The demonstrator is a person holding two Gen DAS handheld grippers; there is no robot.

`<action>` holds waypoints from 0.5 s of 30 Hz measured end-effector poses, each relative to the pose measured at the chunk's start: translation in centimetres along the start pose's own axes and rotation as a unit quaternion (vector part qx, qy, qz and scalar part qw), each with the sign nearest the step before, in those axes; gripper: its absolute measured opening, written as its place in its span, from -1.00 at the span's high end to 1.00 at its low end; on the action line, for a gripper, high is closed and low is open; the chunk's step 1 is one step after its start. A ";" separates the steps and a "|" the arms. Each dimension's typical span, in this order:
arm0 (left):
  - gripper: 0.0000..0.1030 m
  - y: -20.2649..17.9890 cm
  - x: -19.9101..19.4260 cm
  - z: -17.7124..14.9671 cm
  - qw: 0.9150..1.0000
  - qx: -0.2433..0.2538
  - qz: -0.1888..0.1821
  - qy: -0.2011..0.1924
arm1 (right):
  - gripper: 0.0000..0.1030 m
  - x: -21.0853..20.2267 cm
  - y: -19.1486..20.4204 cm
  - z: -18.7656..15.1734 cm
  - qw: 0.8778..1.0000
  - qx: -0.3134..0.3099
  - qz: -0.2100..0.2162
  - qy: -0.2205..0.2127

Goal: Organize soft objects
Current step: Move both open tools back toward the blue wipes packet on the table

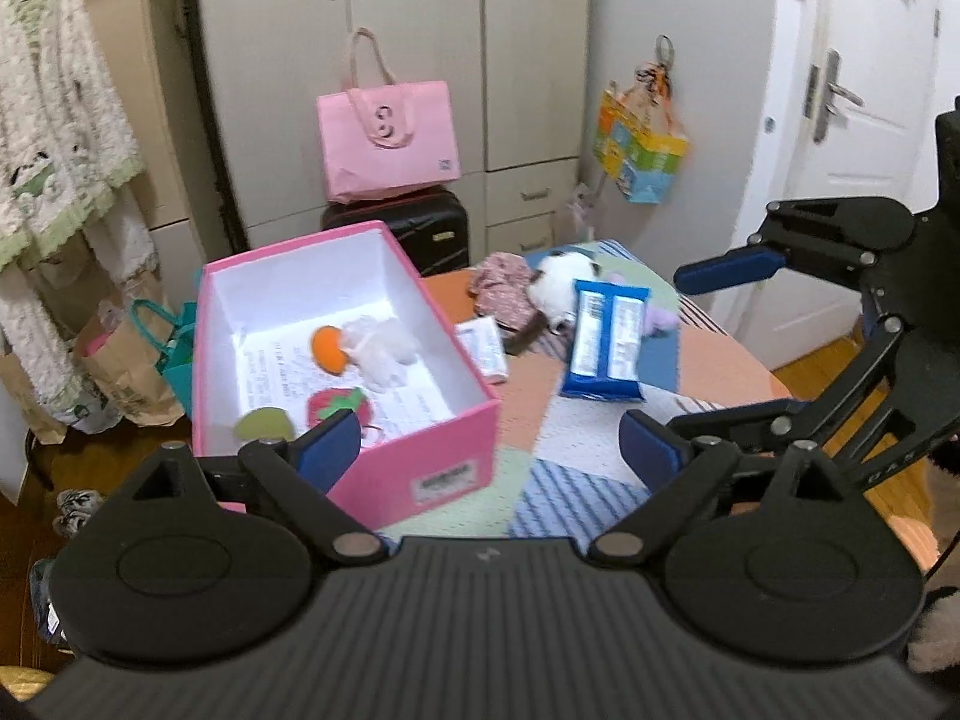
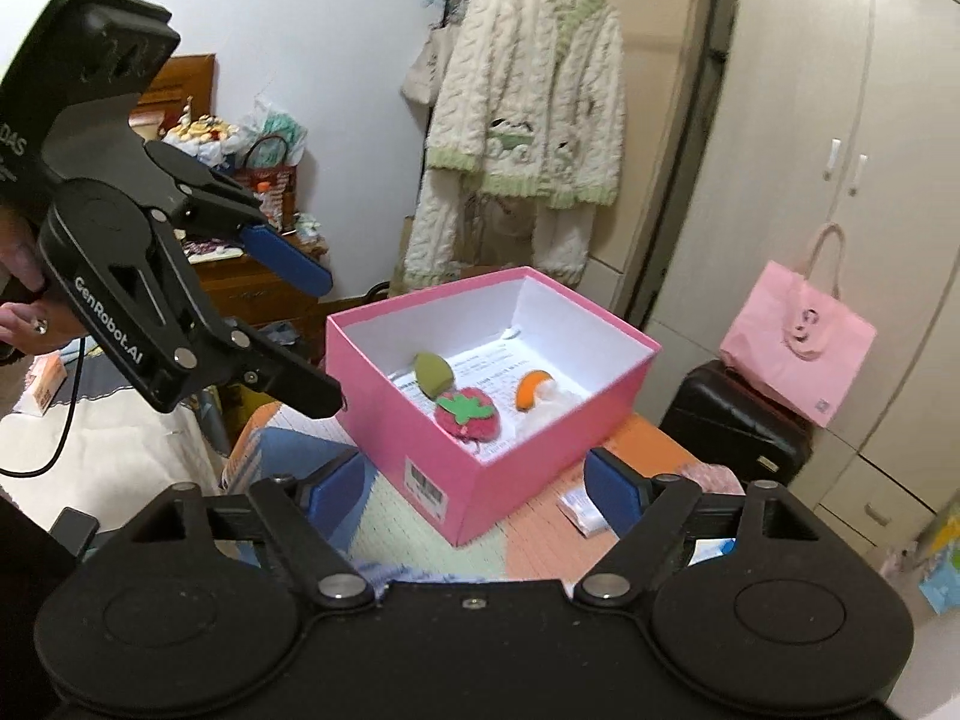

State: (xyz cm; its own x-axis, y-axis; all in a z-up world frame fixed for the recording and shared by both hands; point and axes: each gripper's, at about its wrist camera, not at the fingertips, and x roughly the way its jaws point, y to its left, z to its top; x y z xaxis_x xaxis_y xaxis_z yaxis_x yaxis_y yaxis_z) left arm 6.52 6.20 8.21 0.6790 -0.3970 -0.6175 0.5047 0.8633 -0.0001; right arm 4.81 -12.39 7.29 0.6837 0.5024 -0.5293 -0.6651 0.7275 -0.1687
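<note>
Left wrist view: left gripper (image 1: 489, 450) wide, empty, above the desk (image 1: 708, 372). Pink box (image 1: 420, 456) holds strawberry (image 1: 336, 408) and orange toy (image 1: 327, 348). Plush (image 1: 564, 282) and wipes (image 1: 606, 348) lie beyond; plush looks light, squashy, best pinched mid-body. Patchwork cloth, wardrobe behind. Right wrist view: right gripper (image 2: 474, 489) wide, empty, facing the box.

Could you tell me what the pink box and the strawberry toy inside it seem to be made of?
Pink box: probably cardboard, matte pink outside and white inside, with thin stiff walls and crisp corners. Strawberry toy: seemingly knitted or crocheted yarn with a fuzzy surface, and a flat green leaf, perhaps felt.
</note>
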 end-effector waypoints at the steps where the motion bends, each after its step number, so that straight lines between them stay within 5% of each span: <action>1: -0.83 -0.5 0.2 0.0 1.000 0.004 -0.002 0.002 | -0.68 -0.5 -0.2 -0.6 1.000 0.006 -0.005 -0.003; 15: -0.85 -6.3 5.5 0.9 0.997 0.032 -0.063 0.013 | -0.75 -2.8 -3.6 -8.2 0.993 0.057 -0.084 -0.060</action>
State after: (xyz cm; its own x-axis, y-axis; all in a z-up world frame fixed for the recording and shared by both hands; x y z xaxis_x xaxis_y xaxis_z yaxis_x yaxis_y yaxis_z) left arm 7.58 -1.74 5.51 0.5950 -0.4925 -0.6352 0.6185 0.7852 -0.0295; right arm 2.86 -20.27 2.58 0.8179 0.4155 -0.3980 -0.5040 0.8510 -0.1473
